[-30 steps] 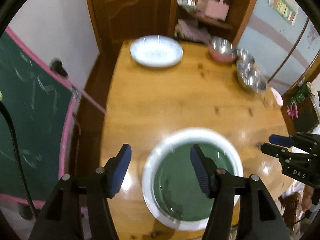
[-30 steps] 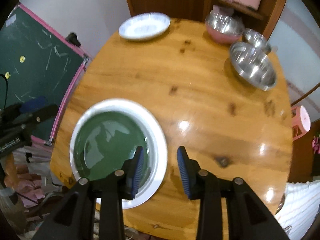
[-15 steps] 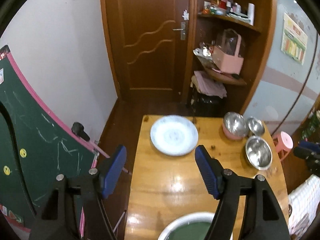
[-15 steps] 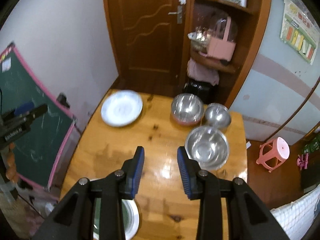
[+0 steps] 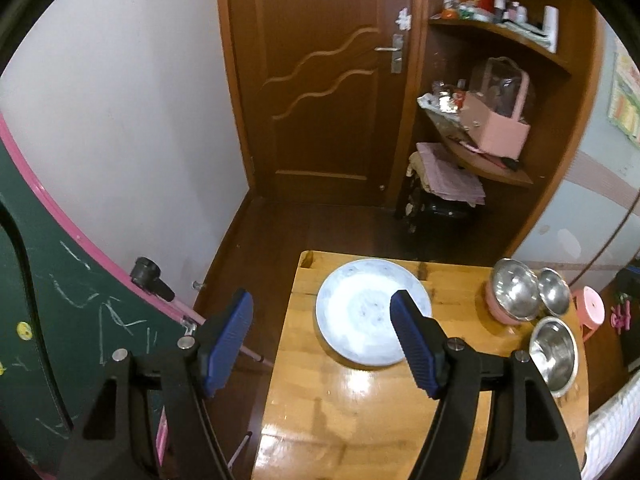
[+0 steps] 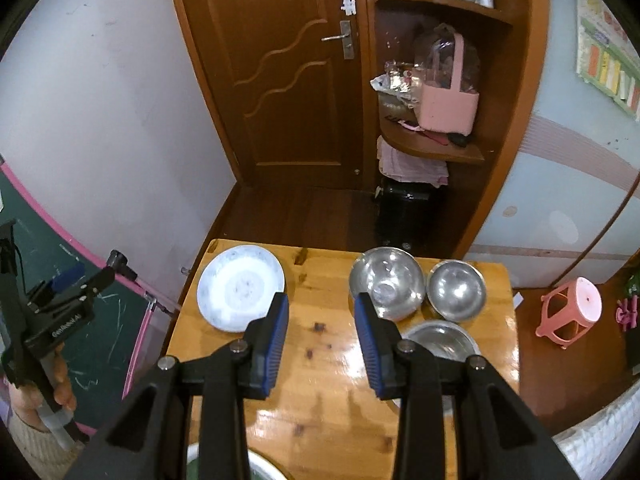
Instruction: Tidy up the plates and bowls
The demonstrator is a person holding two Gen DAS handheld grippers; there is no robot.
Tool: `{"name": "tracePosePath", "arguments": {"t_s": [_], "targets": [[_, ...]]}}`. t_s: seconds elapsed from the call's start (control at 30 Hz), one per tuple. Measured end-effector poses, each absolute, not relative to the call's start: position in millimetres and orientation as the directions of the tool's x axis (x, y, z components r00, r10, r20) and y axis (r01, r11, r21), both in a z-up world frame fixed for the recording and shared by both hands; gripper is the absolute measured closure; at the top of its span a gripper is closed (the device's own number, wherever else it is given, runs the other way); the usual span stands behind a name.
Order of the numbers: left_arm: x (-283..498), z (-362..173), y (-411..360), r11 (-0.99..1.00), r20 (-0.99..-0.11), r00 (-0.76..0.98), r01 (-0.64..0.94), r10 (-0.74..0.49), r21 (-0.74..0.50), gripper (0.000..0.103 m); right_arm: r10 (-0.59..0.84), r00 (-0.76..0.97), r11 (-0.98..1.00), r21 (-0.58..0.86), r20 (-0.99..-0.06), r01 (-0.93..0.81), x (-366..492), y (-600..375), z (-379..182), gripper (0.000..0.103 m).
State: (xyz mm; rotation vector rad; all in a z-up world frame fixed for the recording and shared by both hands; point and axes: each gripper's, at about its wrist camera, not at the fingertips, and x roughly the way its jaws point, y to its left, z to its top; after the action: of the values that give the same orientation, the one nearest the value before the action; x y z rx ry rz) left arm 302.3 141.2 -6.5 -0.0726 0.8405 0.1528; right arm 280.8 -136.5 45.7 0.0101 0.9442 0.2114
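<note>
Hovering above a wooden table (image 6: pixel 320 344), the left gripper (image 5: pixel 322 334) and right gripper (image 6: pixel 322 336) both gape empty, a white plate (image 6: pixel 240 286) and steel bowls (image 6: pixel 386 284) beyond.

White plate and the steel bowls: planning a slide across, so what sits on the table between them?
Nothing: in the right wrist view, bare wood separates the white plate from the nearest steel bowl.

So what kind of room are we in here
Most likely a room in a home, perhaps a dining corner: a wooden table with a white plate and steel bowls, a panelled wooden door, and cluttered corner shelves.
</note>
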Motion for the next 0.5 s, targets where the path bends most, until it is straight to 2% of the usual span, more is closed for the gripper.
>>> {"name": "tracePosePath", "arguments": {"t_s": [0.13,0.5], "targets": [[339.6,-50.3,146.9,0.981,-0.783,0.612,-0.194,0.108,-0.016,0.033,0.226,0.523,0.972,0.156,-0.822,-0.174,313.4,-124.4,12.7,0.069],[395.0,-157.2,161.3,0.968,-0.864,0.501,-0.236,0.05,-0.081,0.033,0.246,0.36,0.963,0.186,-0.9,-0.194,379.1,-78.5,-99.6,0.069]]}}
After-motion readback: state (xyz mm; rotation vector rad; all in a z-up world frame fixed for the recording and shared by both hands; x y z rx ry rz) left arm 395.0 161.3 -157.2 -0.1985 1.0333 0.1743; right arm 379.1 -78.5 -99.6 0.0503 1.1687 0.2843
